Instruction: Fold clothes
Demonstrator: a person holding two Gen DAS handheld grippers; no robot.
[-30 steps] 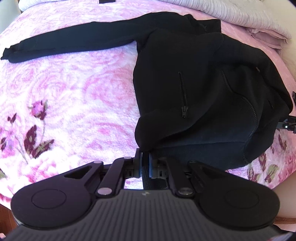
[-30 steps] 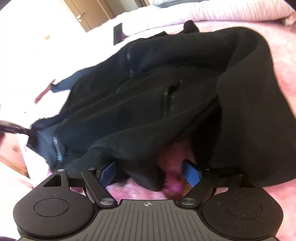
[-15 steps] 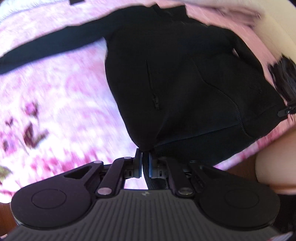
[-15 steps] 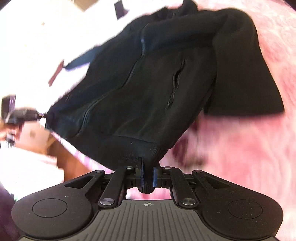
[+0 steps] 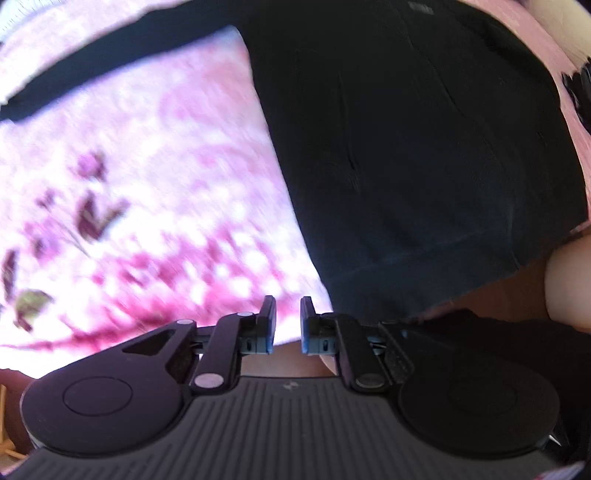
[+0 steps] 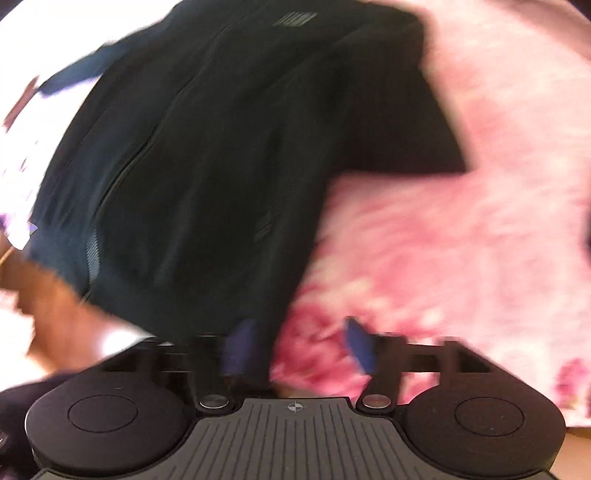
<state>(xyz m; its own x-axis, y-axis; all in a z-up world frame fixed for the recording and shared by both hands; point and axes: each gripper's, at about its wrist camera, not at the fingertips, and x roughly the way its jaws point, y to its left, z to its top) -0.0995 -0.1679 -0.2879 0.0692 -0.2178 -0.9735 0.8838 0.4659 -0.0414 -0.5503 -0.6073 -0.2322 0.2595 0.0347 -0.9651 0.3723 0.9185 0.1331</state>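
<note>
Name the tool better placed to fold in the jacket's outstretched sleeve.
Left, probably. The black zip jacket's outstretched sleeve lies on the pink floral blanket before the left tool, whose opening jaws are empty. The right tool, also opening empty, sits opposite.

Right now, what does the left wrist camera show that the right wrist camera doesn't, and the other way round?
Only the left wrist view shows the long sleeve stretched out across the pink floral blanket, and the left gripper, its jaws just opening with nothing between them. Only the right wrist view shows the grey label near the collar, the front zipper, and the right gripper, jaws opening off the hem. Both show the black jacket lying on the blanket.
</note>
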